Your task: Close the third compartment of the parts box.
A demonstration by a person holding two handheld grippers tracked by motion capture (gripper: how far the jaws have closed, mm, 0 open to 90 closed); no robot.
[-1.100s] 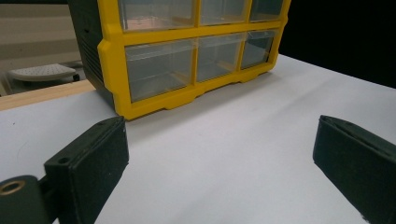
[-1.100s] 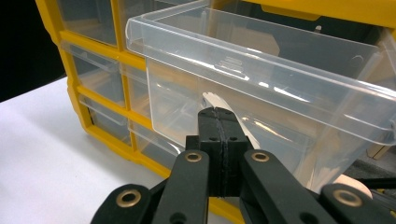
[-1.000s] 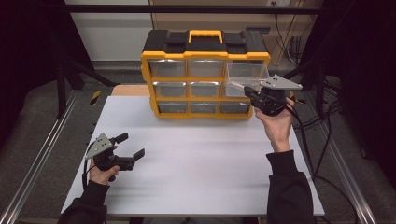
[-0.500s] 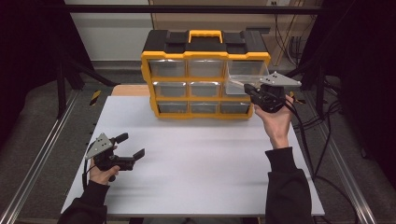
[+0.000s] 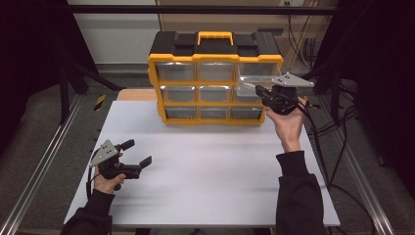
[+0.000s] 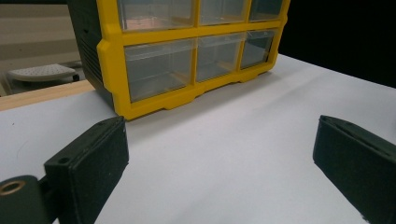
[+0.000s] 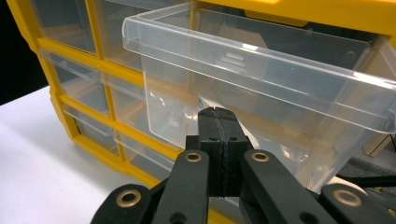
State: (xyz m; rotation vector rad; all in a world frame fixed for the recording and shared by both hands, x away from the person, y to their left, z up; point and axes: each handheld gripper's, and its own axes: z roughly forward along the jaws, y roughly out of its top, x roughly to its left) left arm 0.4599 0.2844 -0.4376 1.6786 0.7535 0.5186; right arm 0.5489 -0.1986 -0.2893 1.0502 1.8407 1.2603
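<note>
One clear plastic drawer (image 7: 261,88) juts from the yellow-framed organiser's (image 5: 215,81) far right; the right gripper (image 7: 218,119), jaws pressed together, meets its glossy front. Left gripper (image 5: 137,154) gapes above matte white tabletop (image 5: 205,166).

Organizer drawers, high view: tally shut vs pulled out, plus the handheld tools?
Clear plastic drawers shut in the yellow-and-black organizer: 8
Clear plastic drawer pulled out, top right: 1
Handheld black two-jaw tools: 2, the left tool open over the white table, the right tool shut at the pulled-out drawer
Total: 11
</note>
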